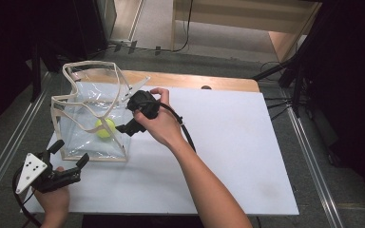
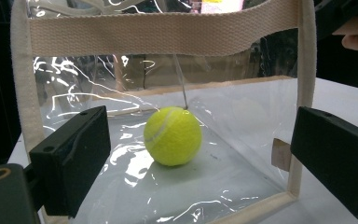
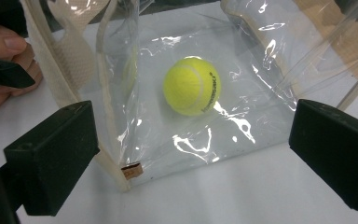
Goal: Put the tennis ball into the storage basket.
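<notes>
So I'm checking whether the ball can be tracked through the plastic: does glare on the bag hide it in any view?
High view: tennis ball dim but visible through the clear bag. Left gripper view: white streaks beside the ball, not on it. Right gripper view: bright patches below the ball, logo still sharp.

The bag [image 1: 92,121] is glossy clear plastic, edged in rough woven cream cloth. Inside, the ball [image 2: 173,136] looks fuzzy felt. The white bench [image 1: 237,156] top is matt, with a wooden edge at 12 o'clock.
</notes>
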Demonstrator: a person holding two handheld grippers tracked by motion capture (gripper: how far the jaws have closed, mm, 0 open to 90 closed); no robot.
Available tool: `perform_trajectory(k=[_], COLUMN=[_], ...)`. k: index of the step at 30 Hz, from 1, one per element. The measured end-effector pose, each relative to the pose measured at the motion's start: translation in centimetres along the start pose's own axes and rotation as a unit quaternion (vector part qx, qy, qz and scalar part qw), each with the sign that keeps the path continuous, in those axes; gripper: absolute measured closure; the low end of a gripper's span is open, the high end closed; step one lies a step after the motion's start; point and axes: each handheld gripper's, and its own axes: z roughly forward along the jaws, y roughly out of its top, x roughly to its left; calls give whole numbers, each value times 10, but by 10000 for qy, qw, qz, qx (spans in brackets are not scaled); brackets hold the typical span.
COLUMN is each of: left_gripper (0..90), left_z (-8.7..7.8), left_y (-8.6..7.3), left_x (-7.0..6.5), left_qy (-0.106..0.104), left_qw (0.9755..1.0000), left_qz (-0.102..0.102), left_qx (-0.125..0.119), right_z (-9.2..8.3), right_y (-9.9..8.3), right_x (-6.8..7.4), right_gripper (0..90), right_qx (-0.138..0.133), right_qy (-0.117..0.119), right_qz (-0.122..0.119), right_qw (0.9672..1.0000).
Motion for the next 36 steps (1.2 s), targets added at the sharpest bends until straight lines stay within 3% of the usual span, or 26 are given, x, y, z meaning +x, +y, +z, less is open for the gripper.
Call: perform_trajectory(k=[14, 21, 36], left_gripper=[54, 54, 54], left_z=[0, 0, -1], left_y=[0, 0, 0], left_x=[0, 0, 0], left_qy=[16, 16, 8], left_qw=[10000, 10000, 9999], left_qz=[49, 42, 72], left_qx=[37, 45, 71], right_z=[11, 11, -3], right_y=[-41, -71, -118], right_x=[13, 13, 13], right_gripper=[3, 4, 4], right_qx=[-487, -640, -813], right_qy=[-223, -330, -635], right_qz=[47, 351, 659], right_qw=[9986, 9968, 9925])
